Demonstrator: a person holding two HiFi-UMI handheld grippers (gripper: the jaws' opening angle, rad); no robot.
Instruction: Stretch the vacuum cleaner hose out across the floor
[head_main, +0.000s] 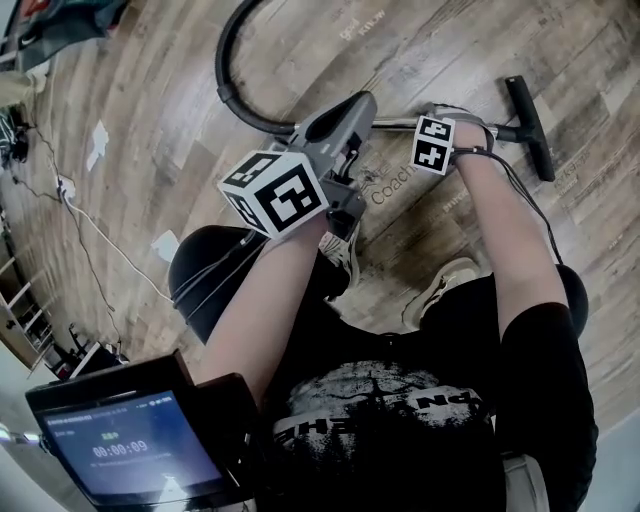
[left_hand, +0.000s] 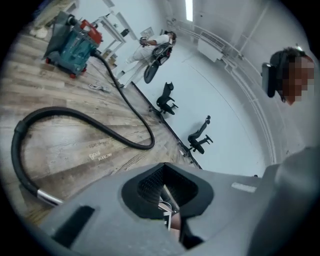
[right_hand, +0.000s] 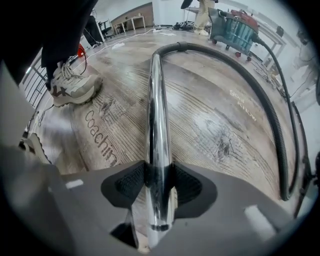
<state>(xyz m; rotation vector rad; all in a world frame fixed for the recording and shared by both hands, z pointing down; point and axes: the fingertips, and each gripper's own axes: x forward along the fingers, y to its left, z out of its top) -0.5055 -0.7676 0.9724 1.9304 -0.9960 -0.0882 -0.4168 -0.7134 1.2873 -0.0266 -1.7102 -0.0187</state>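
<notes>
**Vacuum hose on wood floor: right claw on the tube, left claw closed**

- Hose (left_hand: 75, 117): black, ribbed, lying on the floor (head_main: 150, 90) in a wide loop, not straight. In the left gripper view it starts at a metal cuff near 8 o'clock, arcs up and over, dips toward the centre, then runs to the vacuum cleaner (left_hand: 72, 42) at 11 o'clock. In the head view only its curved near end shows, at 12 o'clock.
- Metal tube (right_hand: 156, 115): chrome, joined to the hose's near end. In the head view it runs level toward 2 o'clock and ends in a black floor head (head_main: 530, 125).
- Right claw (right_hand: 159, 185): pointing down, both black pads clamped on the metal tube near its lower end.
- Left claw (left_hand: 167, 190): clenched, with nothing made out between its pads. In the head view it sits over the tube's hose end, just left of the right claw.
- Vacuum cleaner: teal body with a red top, on wheels, well apart from the claws.
- Shoe (right_hand: 75, 85): light trainer at 10 o'clock in the right gripper view, beside the tube.
- Office chairs (left_hand: 167, 97): two, black, beyond the wood floor.
- White cable (head_main: 100, 240): trailing on the floor at 9 o'clock in the head view.
- Screen (head_main: 130, 450): lit, at 7 o'clock in the head view.
</notes>
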